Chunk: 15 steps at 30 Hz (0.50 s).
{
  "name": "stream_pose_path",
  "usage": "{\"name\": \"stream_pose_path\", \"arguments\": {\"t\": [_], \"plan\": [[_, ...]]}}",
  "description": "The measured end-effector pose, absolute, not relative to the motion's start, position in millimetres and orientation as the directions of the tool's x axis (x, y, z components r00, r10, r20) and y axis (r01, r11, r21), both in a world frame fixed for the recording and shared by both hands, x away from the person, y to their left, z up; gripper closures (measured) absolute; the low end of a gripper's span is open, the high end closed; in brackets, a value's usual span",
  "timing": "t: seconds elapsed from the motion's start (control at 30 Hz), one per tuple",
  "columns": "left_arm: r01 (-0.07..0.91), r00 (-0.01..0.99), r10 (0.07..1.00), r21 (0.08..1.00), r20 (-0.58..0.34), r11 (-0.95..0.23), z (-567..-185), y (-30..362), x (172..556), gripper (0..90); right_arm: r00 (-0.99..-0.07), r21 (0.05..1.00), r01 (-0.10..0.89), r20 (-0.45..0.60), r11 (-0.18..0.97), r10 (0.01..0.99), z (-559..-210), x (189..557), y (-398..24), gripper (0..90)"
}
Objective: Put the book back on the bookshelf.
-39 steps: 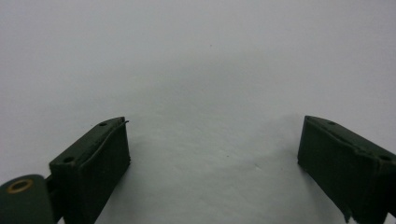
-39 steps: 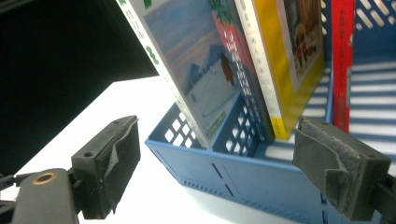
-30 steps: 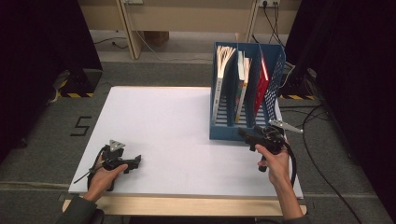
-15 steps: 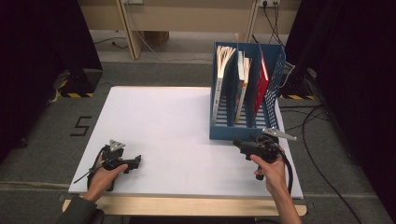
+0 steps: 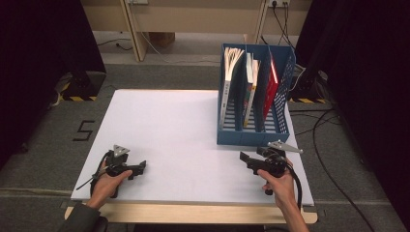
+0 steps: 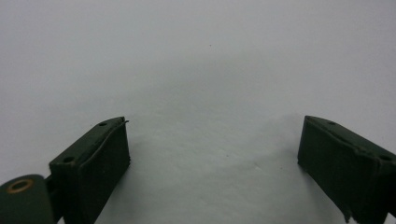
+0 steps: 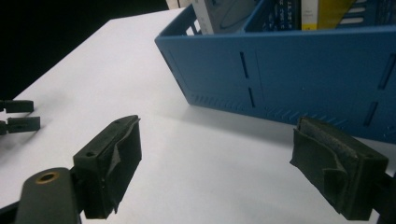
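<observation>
A blue slotted file rack (image 5: pixel 251 136) stands at the back right of the white table (image 5: pixel 174 125). It holds a pale-paged book (image 5: pixel 229 77), a thin book with a coloured spine (image 5: pixel 249 92) and a red book (image 5: pixel 270 89), all upright. My right gripper (image 5: pixel 243 158) rests just in front of the rack, open, jaws pointing left and holding nothing. In the right gripper view the right gripper (image 7: pixel 217 163) frames bare table, with the rack (image 7: pixel 289 79) just beyond. My left gripper (image 5: pixel 141 167) lies near the front left edge, open and empty. The left gripper (image 6: pixel 212 163) faces plain table.
The left gripper's jaw tips (image 7: pixel 18 114) show far off in the right gripper view. Dark floor, cables (image 5: pixel 319 121) and table legs (image 5: pixel 135 29) surround the table. A light wooden strip (image 5: pixel 193 212) runs along the near edge.
My right gripper has drawn back from the rack's front toward the near edge and slightly left. The left gripper has stayed put.
</observation>
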<state>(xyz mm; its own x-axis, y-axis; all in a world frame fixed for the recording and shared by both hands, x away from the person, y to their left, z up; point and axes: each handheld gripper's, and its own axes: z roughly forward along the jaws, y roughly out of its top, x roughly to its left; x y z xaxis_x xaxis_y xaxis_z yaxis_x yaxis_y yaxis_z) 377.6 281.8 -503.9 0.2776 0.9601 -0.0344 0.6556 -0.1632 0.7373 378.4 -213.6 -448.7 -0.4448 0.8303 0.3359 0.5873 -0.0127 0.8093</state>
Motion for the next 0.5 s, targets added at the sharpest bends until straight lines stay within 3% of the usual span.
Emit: {"name": "stream_pose_path", "arguments": {"t": [0.5], "plan": [[0.656, 0.278, 0.96, 0.737, -0.034, -0.164, -504, 282, 378, 7.8, -0.432, 0.777, 0.629, 0.317, 0.03, 0.844, -469, 365, -214, 16.8]]}}
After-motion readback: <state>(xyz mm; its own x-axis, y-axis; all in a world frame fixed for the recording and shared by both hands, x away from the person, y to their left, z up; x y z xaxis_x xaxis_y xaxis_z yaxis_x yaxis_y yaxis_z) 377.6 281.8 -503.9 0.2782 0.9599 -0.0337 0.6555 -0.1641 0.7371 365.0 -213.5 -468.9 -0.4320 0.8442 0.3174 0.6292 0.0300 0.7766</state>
